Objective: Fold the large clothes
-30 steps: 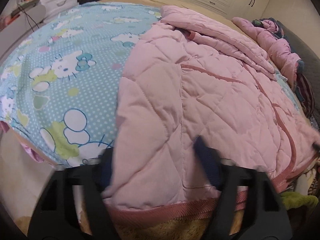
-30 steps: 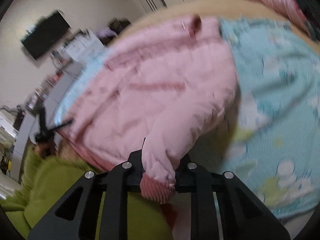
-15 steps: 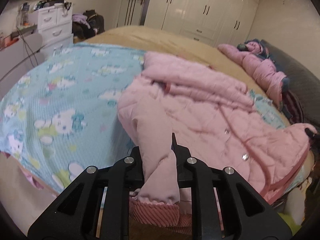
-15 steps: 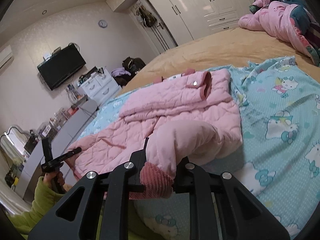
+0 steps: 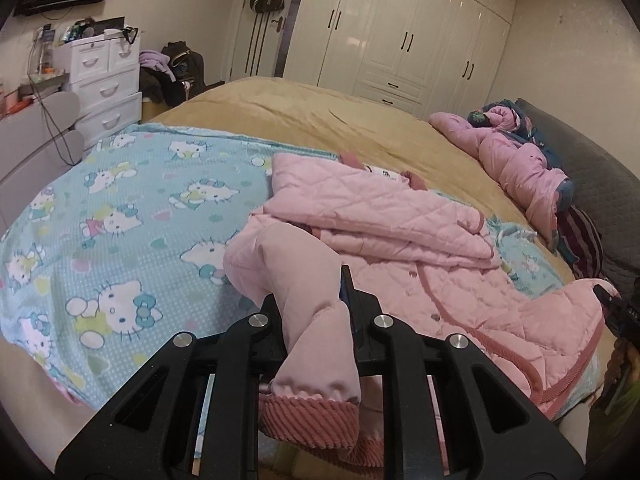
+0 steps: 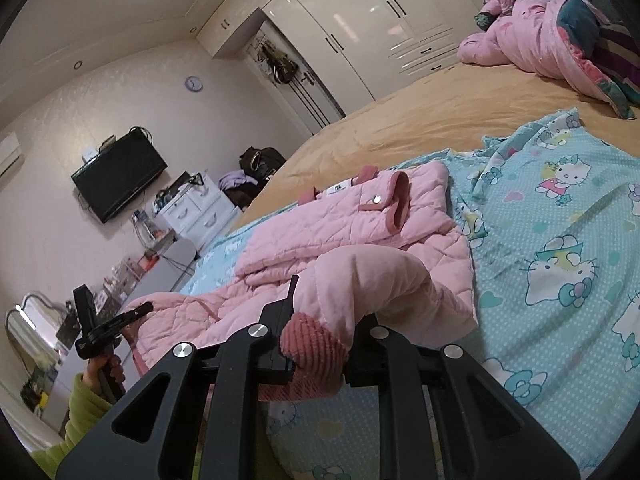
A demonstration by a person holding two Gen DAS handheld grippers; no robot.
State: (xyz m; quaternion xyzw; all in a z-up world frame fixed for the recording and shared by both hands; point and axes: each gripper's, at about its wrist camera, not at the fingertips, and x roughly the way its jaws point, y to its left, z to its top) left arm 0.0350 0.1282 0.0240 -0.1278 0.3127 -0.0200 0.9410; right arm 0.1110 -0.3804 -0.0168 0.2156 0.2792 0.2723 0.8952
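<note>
Currently the pink quilted jacket (image 5: 400, 240) lies across a light-blue cartoon-cat sheet (image 5: 120, 208) spread over the tan bedcover (image 5: 320, 120) of the bed, its body partly doubled over and its snap-buttoned front showing. The left hand-held gripper (image 5: 316, 320) is pinching one sleeve (image 5: 304, 280) just above its ribbed darker-pink cuff (image 5: 308, 416), with the cuff hanging down between the black finger arms and the sleeve rising in a loop off the sheet. The right hand-held gripper (image 6: 320, 332) is pinching the other sleeve (image 6: 360, 280) at its ribbed cuff (image 6: 312, 344), and that sleeve arches up from the jacket's side before dropping into the jaws. In the right wrist view the left gripper appears at the far left, gripped by a hand (image 6: 106, 364) in a green sleeve (image 6: 80, 412), with a jacket edge clamped at its tip. Beyond the jacket, a second pink padded garment (image 5: 516, 156) is heaped near the dark headboard (image 5: 600, 184). White wardrobes (image 5: 400, 32) line the far wall, a white drawer unit (image 5: 104, 80) stands beside the bed, and a black television (image 6: 120, 176) hangs on the wall.
</note>
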